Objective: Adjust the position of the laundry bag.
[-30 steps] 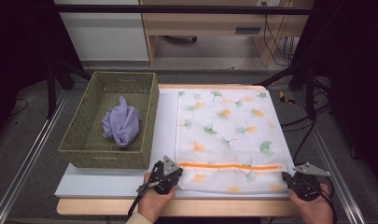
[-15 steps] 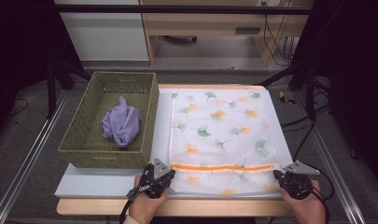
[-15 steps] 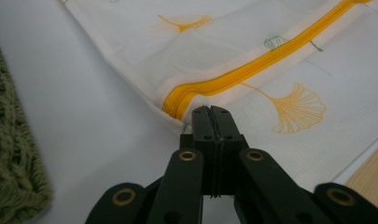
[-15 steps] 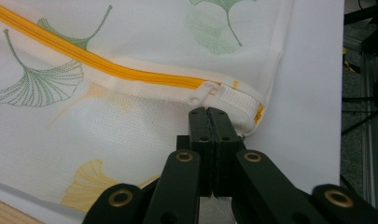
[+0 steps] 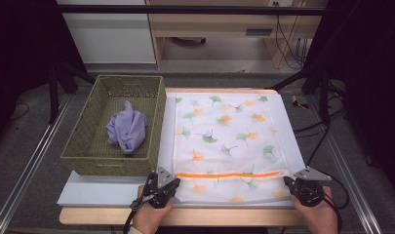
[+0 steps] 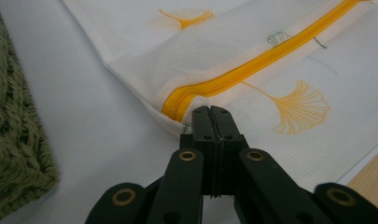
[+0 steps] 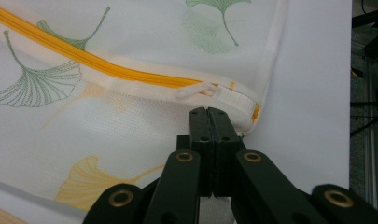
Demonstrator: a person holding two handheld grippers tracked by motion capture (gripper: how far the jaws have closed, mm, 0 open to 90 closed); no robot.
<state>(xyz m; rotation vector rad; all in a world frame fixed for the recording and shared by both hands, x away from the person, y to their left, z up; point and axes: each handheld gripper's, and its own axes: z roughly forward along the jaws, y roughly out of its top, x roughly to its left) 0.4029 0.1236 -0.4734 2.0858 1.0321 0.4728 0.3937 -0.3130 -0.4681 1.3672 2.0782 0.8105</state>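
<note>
A white mesh laundry bag printed with ginkgo leaves lies flat on the white table top. An orange zipper runs across its near end. My left gripper is at the zipper's left end, jaws pressed together on the bag's corner fabric; its tips sit just below the zipper. My right gripper is shut on the bag's right corner, tips just under the zipper pull.
A green woven basket stands left of the bag with a crumpled lilac cloth inside. The table's wooden front edge runs just behind my hands. Metal rails flank the table; cables hang at the right.
The bag's left edge has spread left toward the basket and the bag lies wider and flatter. Both grippers have shifted slightly left and nearer the front edge, still shut.
</note>
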